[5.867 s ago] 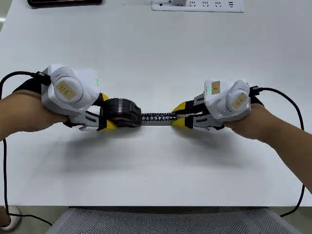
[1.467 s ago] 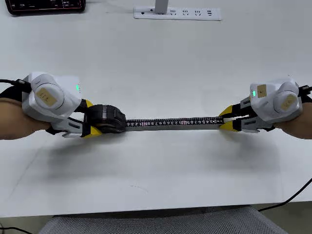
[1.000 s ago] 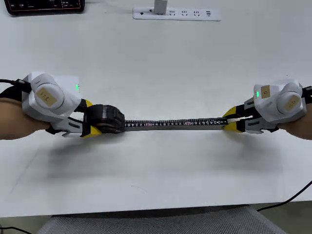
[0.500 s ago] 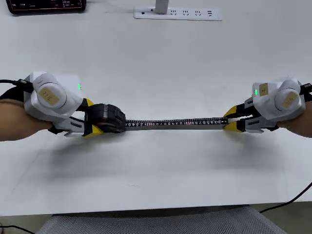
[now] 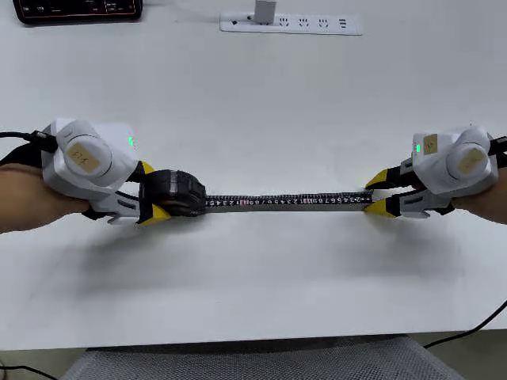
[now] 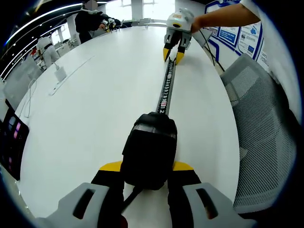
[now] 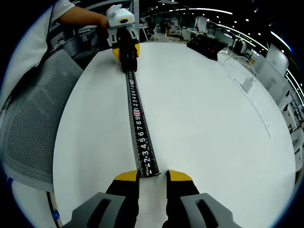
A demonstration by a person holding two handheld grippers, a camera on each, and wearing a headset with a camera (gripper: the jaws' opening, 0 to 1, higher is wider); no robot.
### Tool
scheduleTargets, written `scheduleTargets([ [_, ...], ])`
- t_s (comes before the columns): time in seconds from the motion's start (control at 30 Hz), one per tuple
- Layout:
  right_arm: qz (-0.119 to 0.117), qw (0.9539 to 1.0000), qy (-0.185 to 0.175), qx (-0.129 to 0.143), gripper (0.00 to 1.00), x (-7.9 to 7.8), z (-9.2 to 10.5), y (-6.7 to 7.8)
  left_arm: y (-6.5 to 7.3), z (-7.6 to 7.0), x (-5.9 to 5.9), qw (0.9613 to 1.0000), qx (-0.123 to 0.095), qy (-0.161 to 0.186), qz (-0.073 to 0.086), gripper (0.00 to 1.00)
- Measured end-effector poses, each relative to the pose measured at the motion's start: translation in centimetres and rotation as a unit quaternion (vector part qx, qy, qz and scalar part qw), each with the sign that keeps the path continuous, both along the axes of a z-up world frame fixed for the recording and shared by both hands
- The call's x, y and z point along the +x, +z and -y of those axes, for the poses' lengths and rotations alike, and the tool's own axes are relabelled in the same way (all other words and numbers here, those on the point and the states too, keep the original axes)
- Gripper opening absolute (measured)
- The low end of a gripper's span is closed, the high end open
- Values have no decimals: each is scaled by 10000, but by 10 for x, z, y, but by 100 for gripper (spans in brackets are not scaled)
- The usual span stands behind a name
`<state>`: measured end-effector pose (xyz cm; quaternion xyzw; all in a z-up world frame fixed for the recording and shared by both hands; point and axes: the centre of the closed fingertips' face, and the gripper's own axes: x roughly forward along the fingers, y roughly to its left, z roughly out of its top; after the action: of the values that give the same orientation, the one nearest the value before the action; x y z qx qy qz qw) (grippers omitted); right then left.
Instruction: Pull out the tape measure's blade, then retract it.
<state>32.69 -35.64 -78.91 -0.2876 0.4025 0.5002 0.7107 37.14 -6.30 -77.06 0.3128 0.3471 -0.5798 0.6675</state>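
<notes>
A white tabletop (image 5: 253,95) seen from above. At 9 o'clock, the left gripper (image 5: 154,191), white with yellow-tipped jaws and held in a person's hand, has its jaws pressed against both sides of a black rounded tape measure case (image 5: 174,193), which rests on the table. From the case a narrow black blade with white numerals (image 5: 285,200) runs straight towards 3 o'clock, lying low along the tabletop.

At 3 o'clock, the right gripper (image 5: 378,193), held in the other hand, points back at the case. Its jaws are spread. In the right gripper view the blade's end lies at the mouth of the gap, just beside one yellow tip and not pinched, with bare table between the jaws.

At 12 o'clock, on the far edge, lies a white power strip (image 5: 289,22). At 11 o'clock sits a dark flat device (image 5: 79,9). At 6 o'clock, below the near edge, a grey mesh chair back (image 5: 238,360).
</notes>
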Motion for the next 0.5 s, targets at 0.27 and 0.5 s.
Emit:
scheduleTargets([
  [0.27, -24, 10000, -28, -4, 19, -1, 0, 0, 0, 0, 1, 10000, -23, 34, -27, 32],
  [0.5, -41, 9997, -174, 176, 26, -2, -6, 5, 3, -3, 1, 9997, -127, 223, -62, 38],
])
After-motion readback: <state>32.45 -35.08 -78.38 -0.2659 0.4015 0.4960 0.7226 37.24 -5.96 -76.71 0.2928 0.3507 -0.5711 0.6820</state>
